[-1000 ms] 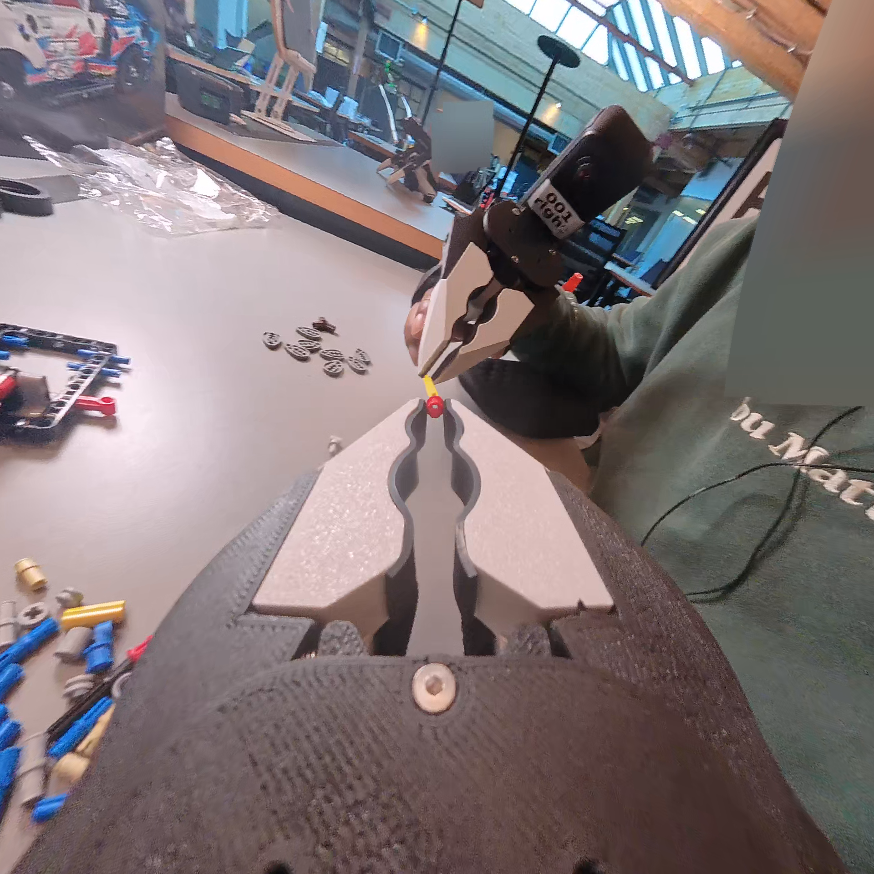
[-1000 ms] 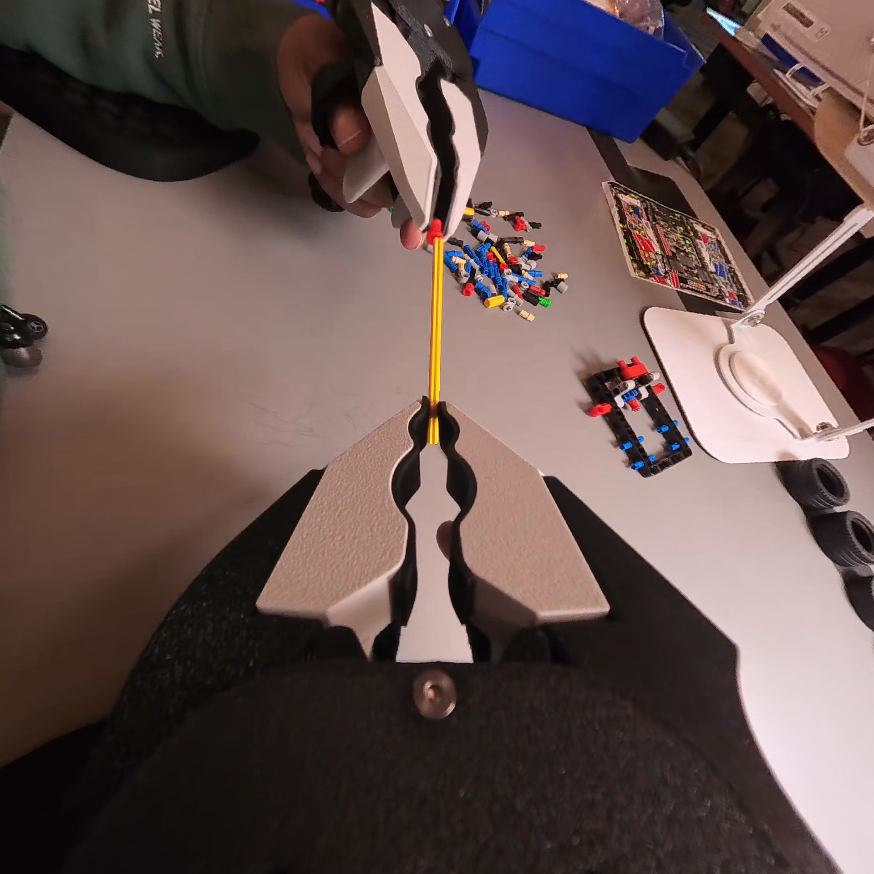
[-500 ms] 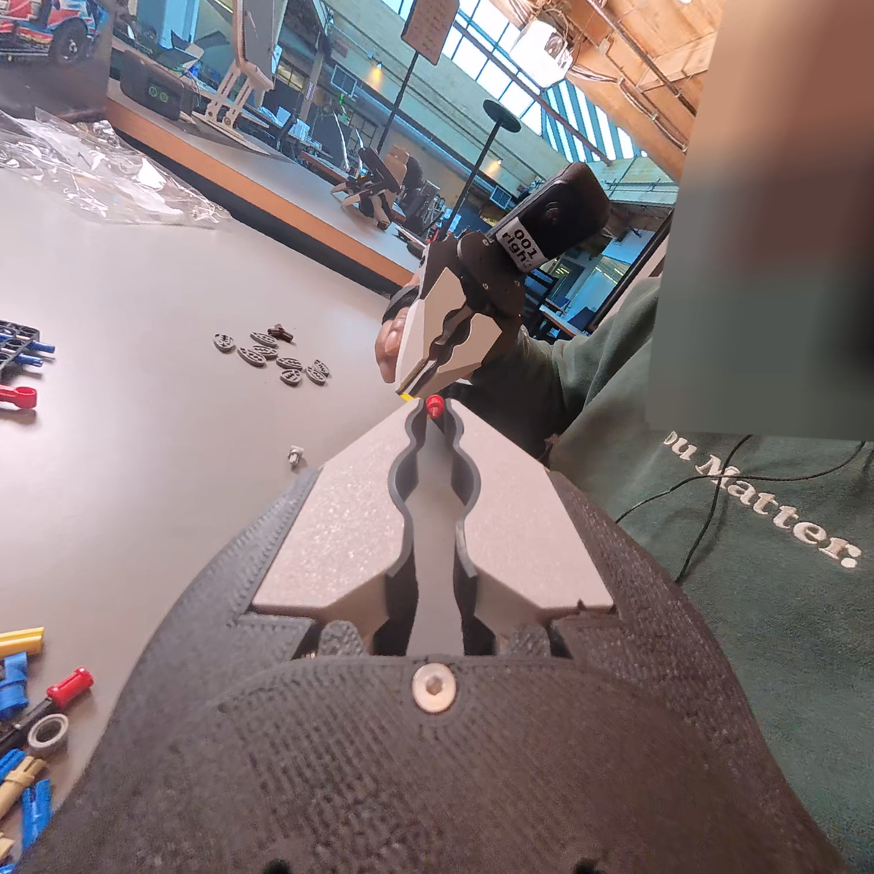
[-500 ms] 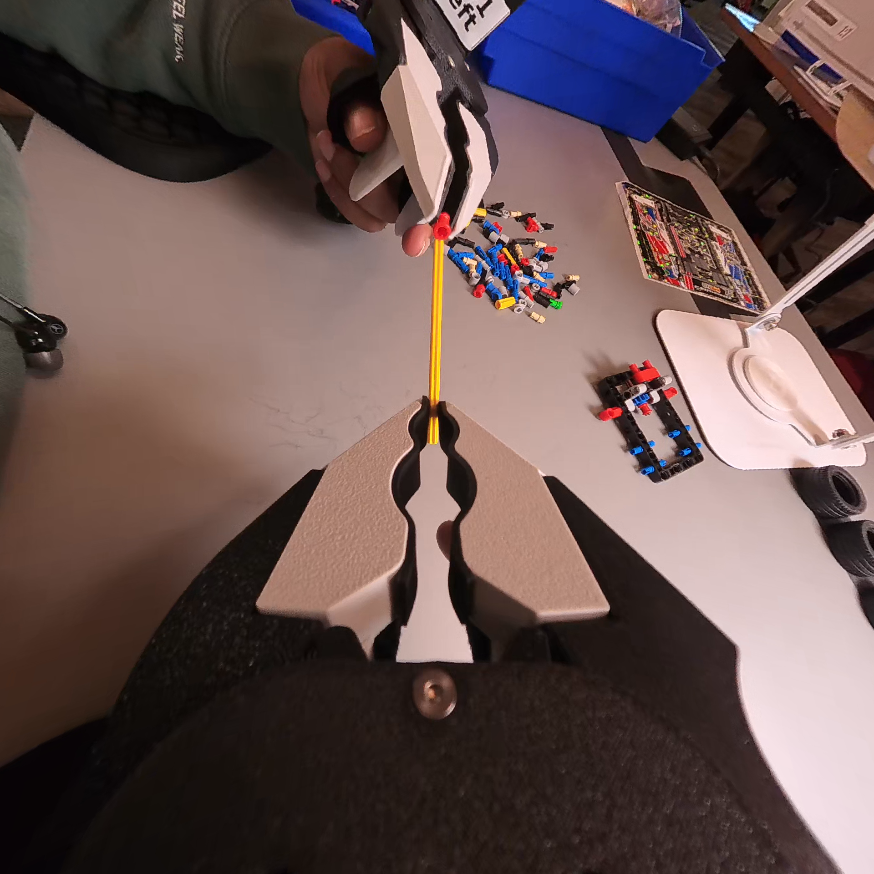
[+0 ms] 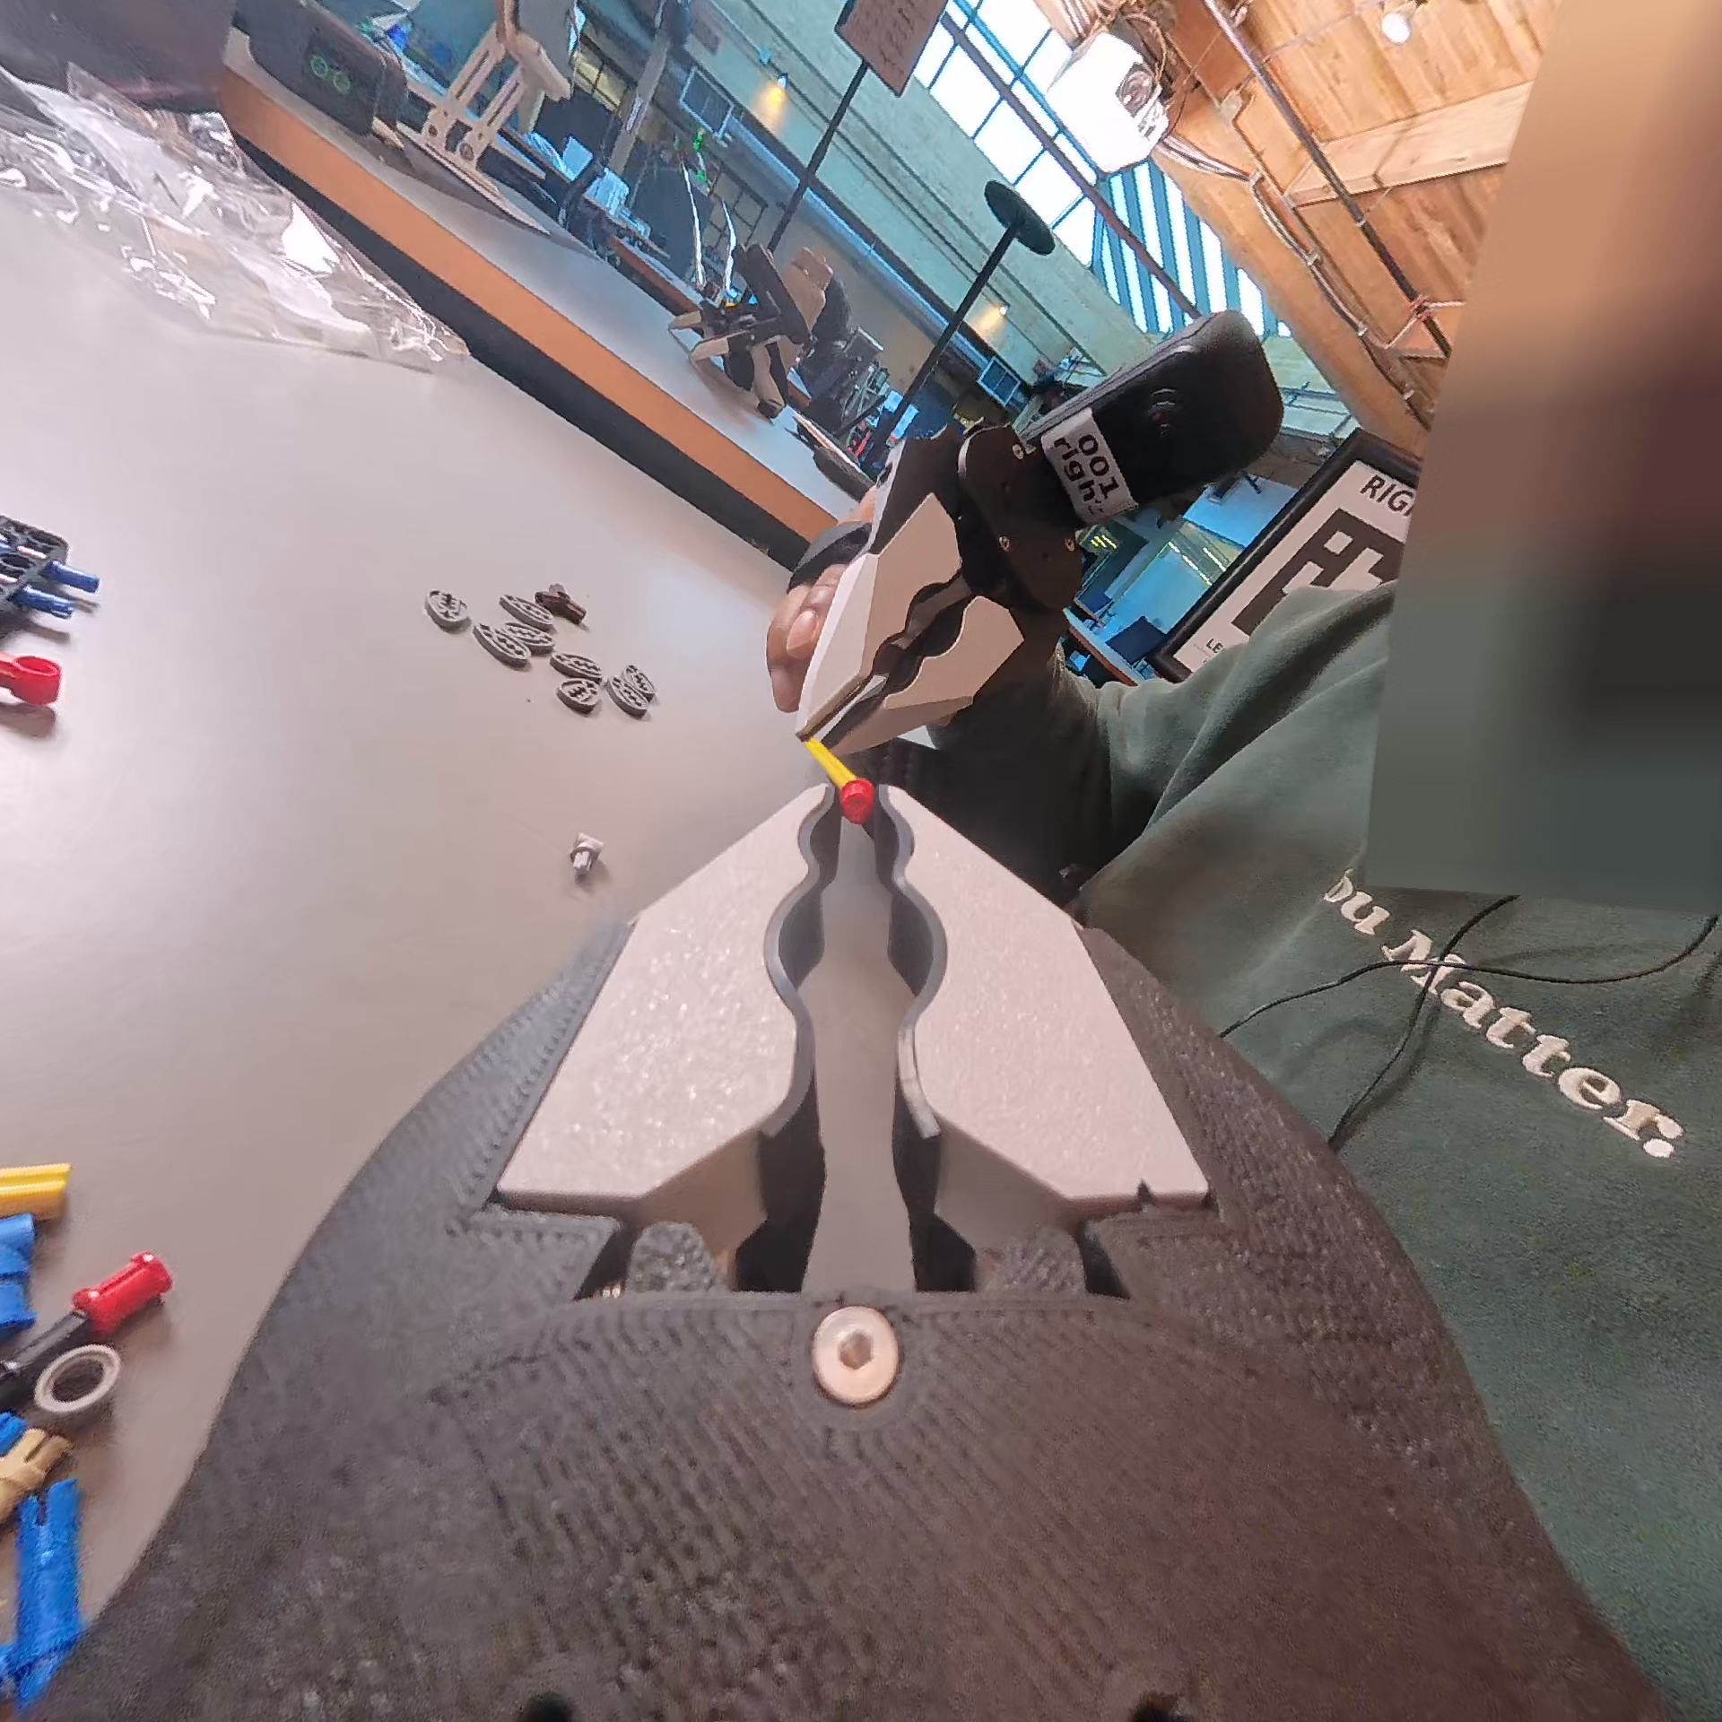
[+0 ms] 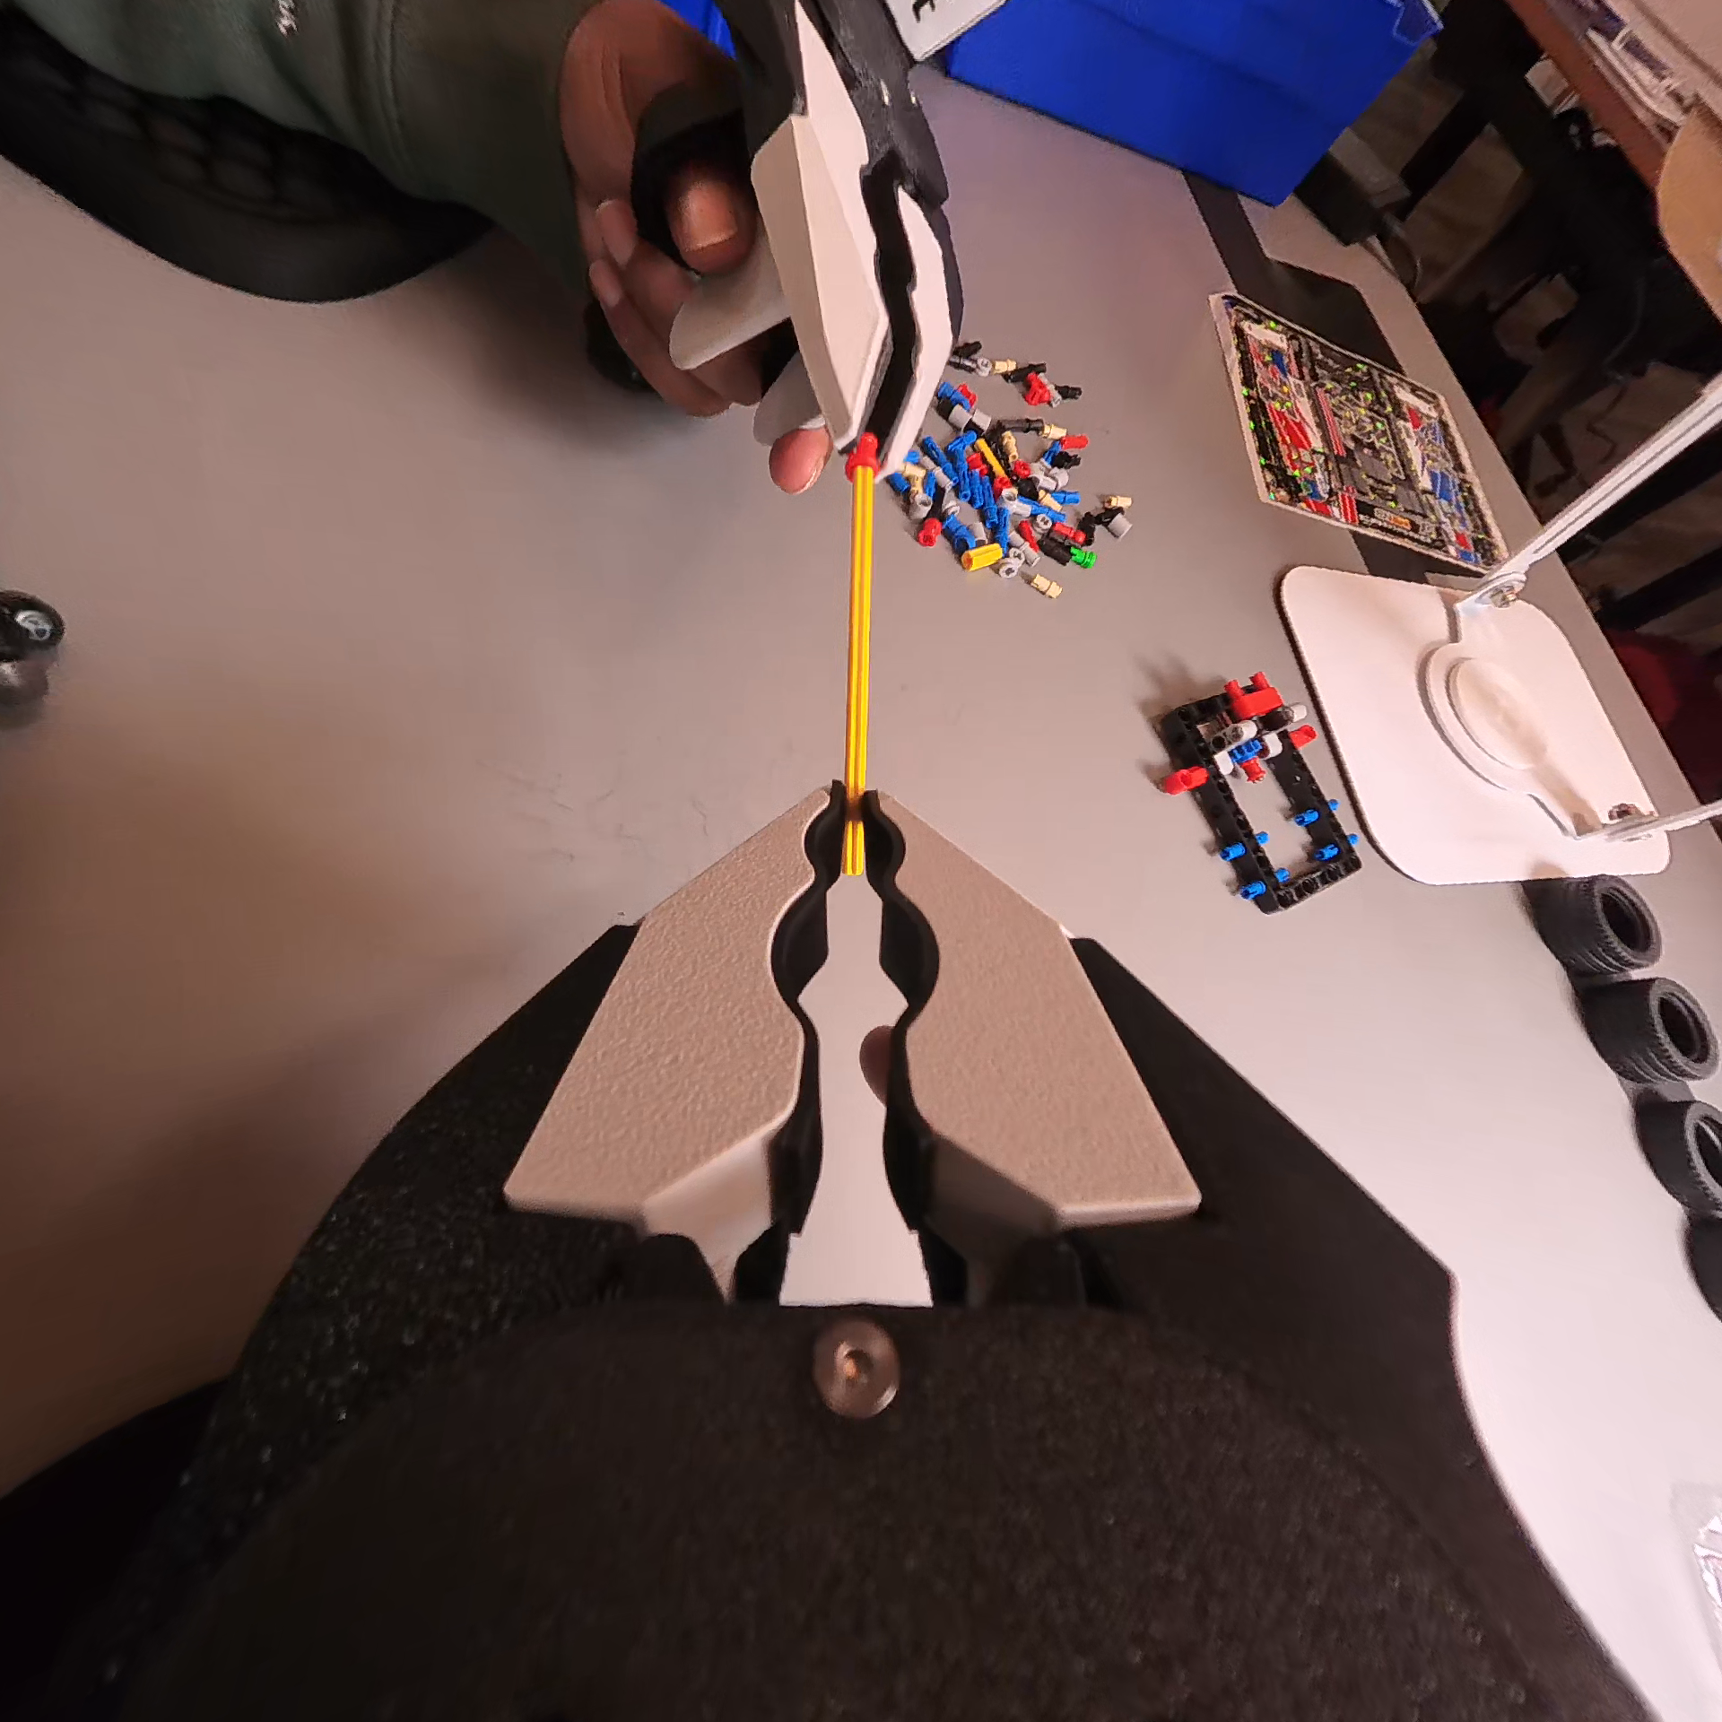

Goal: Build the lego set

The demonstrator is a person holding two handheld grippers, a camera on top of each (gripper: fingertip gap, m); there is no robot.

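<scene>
My right gripper (image 6: pixel 855 809) is shut on the near end of a long yellow axle (image 6: pixel 857 652) and holds it above the grey table (image 6: pixel 373 606). My left gripper (image 5: pixel 853 803) is shut on a small red bush (image 5: pixel 855 799), which sits at the axle's far end (image 5: pixel 829 757). In the right wrist view the left gripper (image 6: pixel 876 452) comes in from the top with the red bush (image 6: pixel 864 454) in its tips. In the left wrist view the right gripper (image 5: pixel 834 736) stands just beyond my fingertips. A black frame assembly (image 6: pixel 1253 792) with blue and red pins lies on the table to the right.
A pile of small loose parts (image 6: pixel 1006 494) lies beyond the axle. A printed sheet (image 6: pixel 1351 429), a white lamp base (image 6: pixel 1454 736), black tyres (image 6: pixel 1649 1025) and a blue bin (image 6: pixel 1193 75) are at the right. Grey oval pieces (image 5: pixel 550 652) and a plastic bag (image 5: pixel 214 233) lie on the left side. One gripper's finger ends stand about 7 cm off the other's.
Both grippers have kept their hold on the axle and the red bush. The left gripper has tilted and moved a little, so the table and the right gripper show at a new angle.
</scene>
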